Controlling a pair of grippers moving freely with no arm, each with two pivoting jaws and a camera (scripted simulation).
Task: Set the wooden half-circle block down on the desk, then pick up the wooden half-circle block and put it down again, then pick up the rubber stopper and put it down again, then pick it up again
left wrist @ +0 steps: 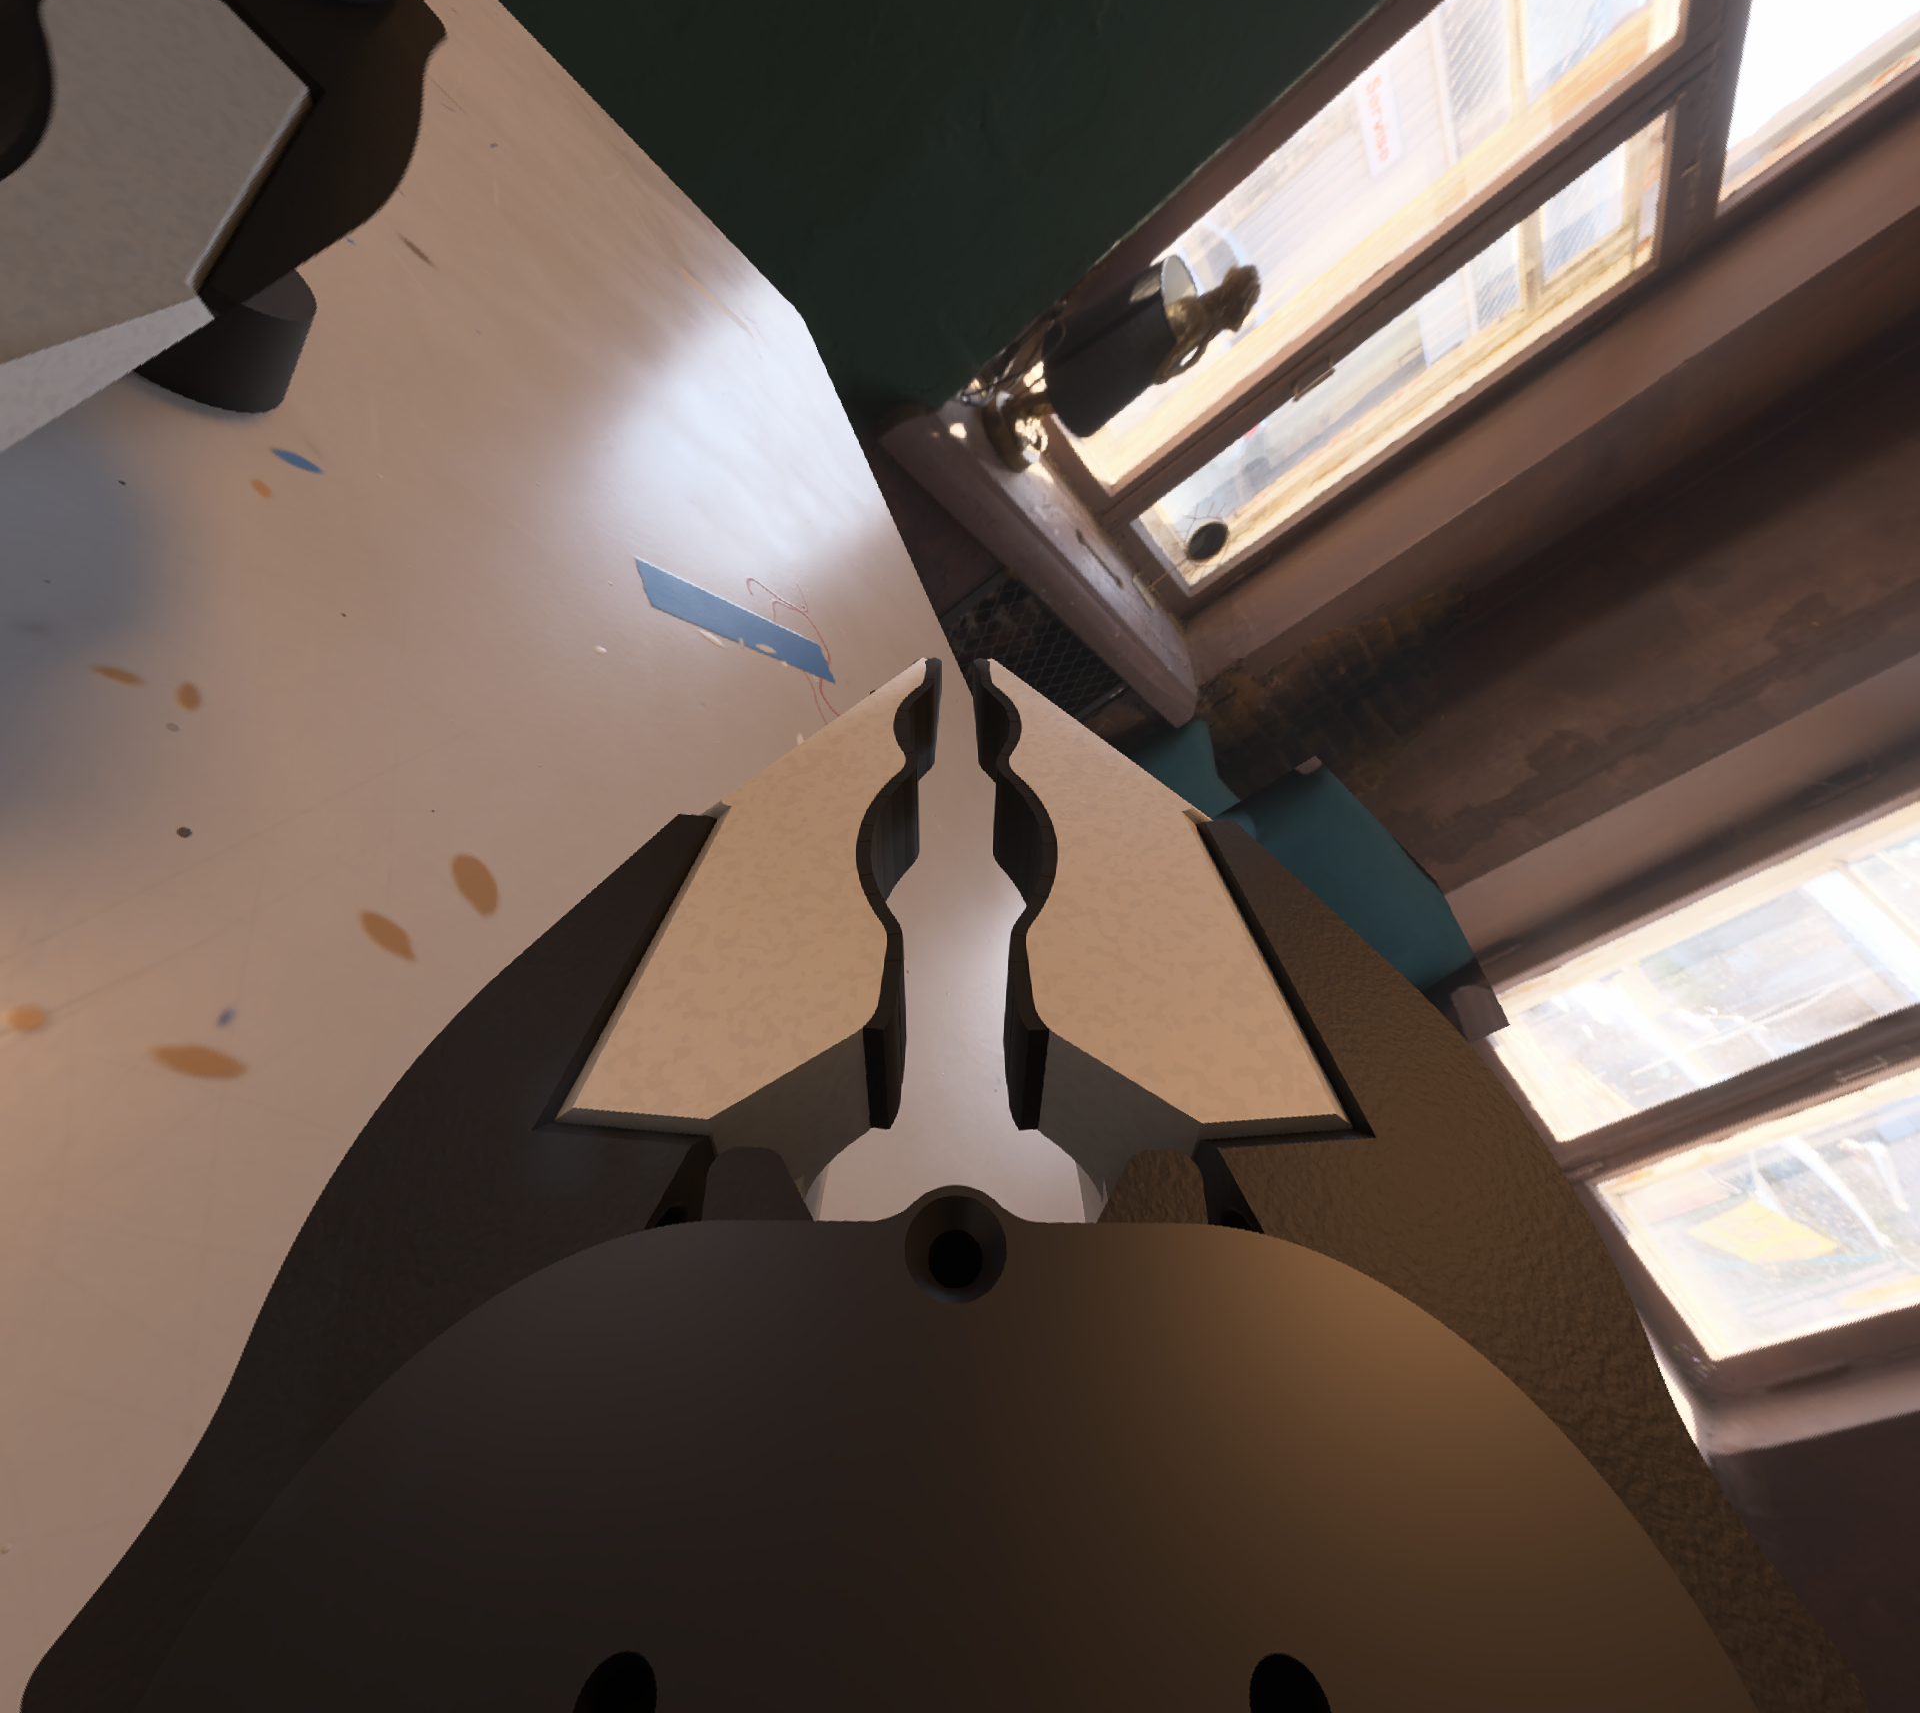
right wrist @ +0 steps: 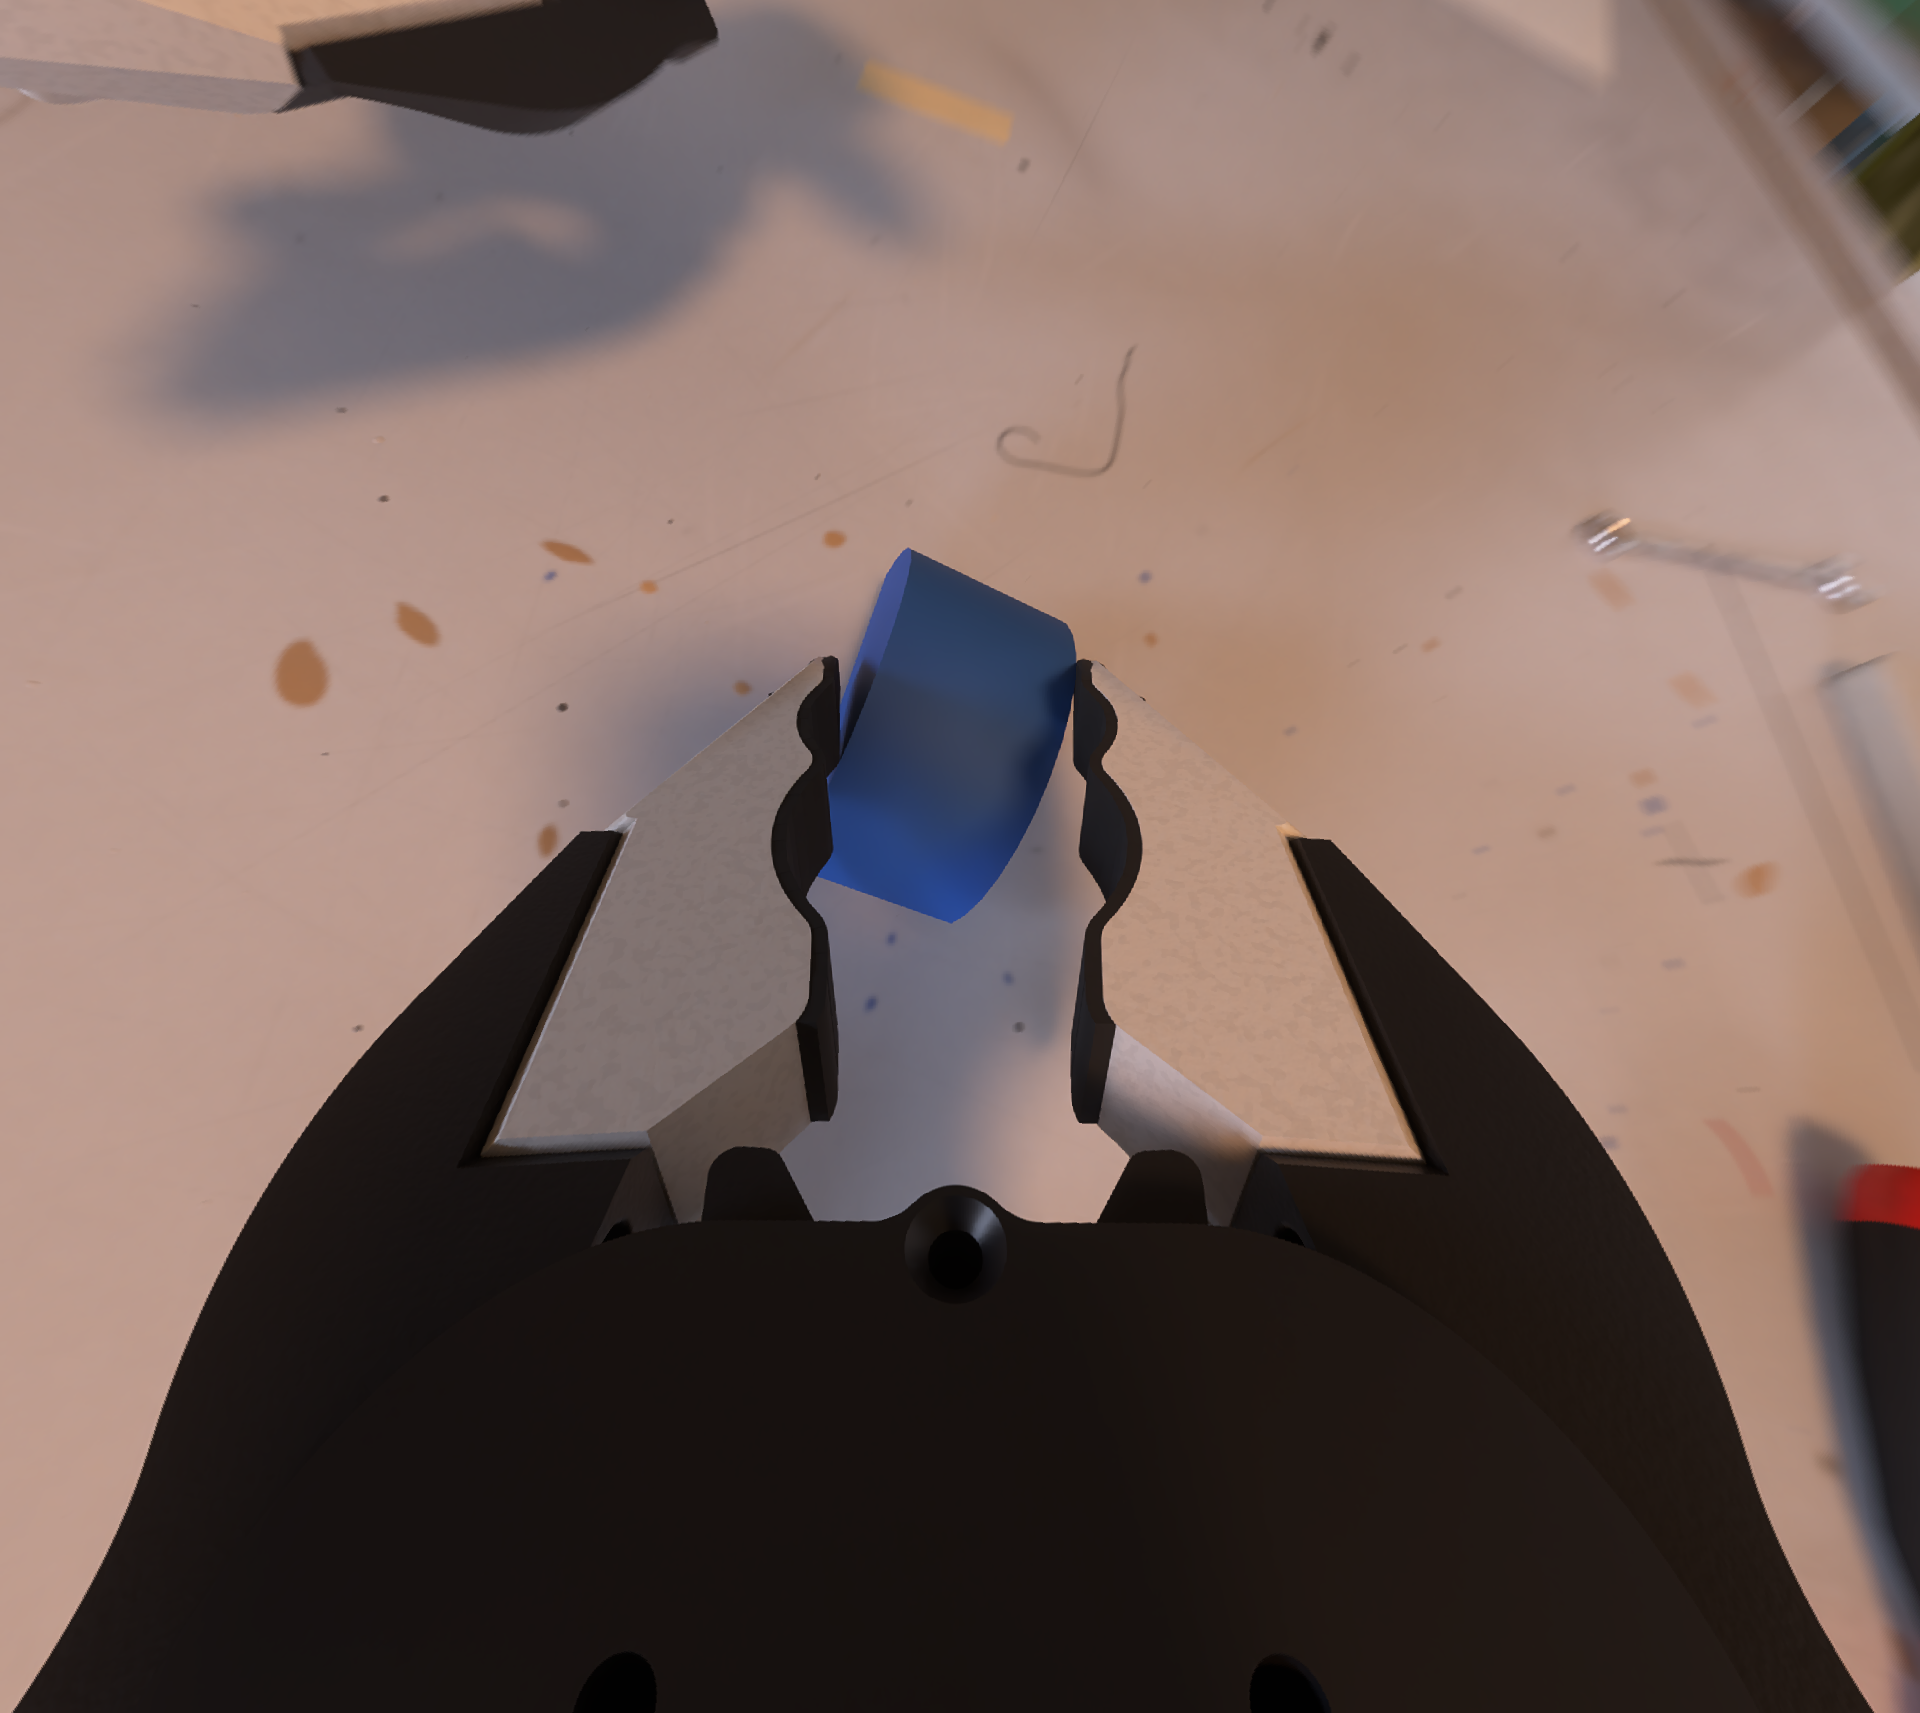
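In the right wrist view my right gripper (right wrist: 954, 676) is shut on the blue half-circle block (right wrist: 951, 749). The block is tilted, and its shadow lies on the desk (right wrist: 1351, 313) under it. In the left wrist view my left gripper (left wrist: 956, 676) is shut and empty, with its tips over the desk's far edge (left wrist: 883, 468). A dark round rubber stopper (left wrist: 244, 359) stands on the desk at the upper left, partly hidden behind a finger of the right gripper (left wrist: 135, 229). The body of the left gripper (right wrist: 540, 1) shows at the top left of the right wrist view.
A metal wrench (right wrist: 1714, 567) lies to the right. A bent wire (right wrist: 1081, 437) and a yellow tape strip (right wrist: 935, 100) lie ahead. A red and black object (right wrist: 1870, 1248) sits at the right edge. A blue tape strip (left wrist: 727, 619) lies near the desk edge, with windows (left wrist: 1455, 261) beyond.
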